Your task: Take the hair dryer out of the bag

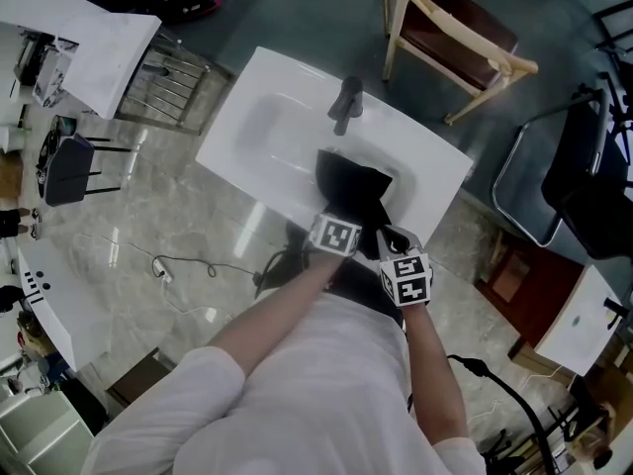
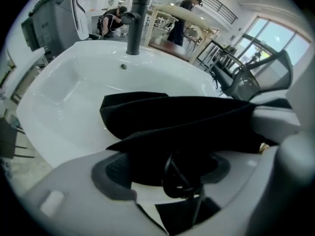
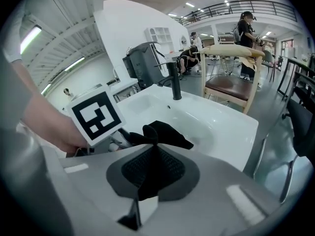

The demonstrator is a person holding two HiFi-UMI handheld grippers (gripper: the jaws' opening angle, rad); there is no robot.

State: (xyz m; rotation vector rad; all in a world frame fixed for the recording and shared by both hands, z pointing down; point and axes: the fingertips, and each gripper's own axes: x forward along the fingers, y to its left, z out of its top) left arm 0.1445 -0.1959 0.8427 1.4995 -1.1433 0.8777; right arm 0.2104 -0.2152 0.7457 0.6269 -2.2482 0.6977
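A black fabric bag [image 1: 352, 192] lies on the front rim of a white sink [image 1: 277, 127]. My right gripper [image 3: 152, 170] is shut on a pinched fold of the bag [image 3: 165, 134], holding its edge up. My left gripper [image 2: 167, 173] stands wide open right at the bag [image 2: 187, 114], its pads on either side of the dark opening without pressing on anything. A thin black cord loop [image 2: 178, 178] shows between the left jaws. The hair dryer itself is hidden inside the bag. In the head view both grippers, left [image 1: 337, 232] and right [image 1: 396, 255], sit close together at the bag's near end.
A black faucet [image 1: 346, 105] stands at the back of the sink. A wooden chair [image 1: 455, 38] is beyond it and a black chair [image 1: 584, 176] to the right. A cable [image 1: 188, 265] lies on the marble floor at the left, near a white table [image 1: 89, 38].
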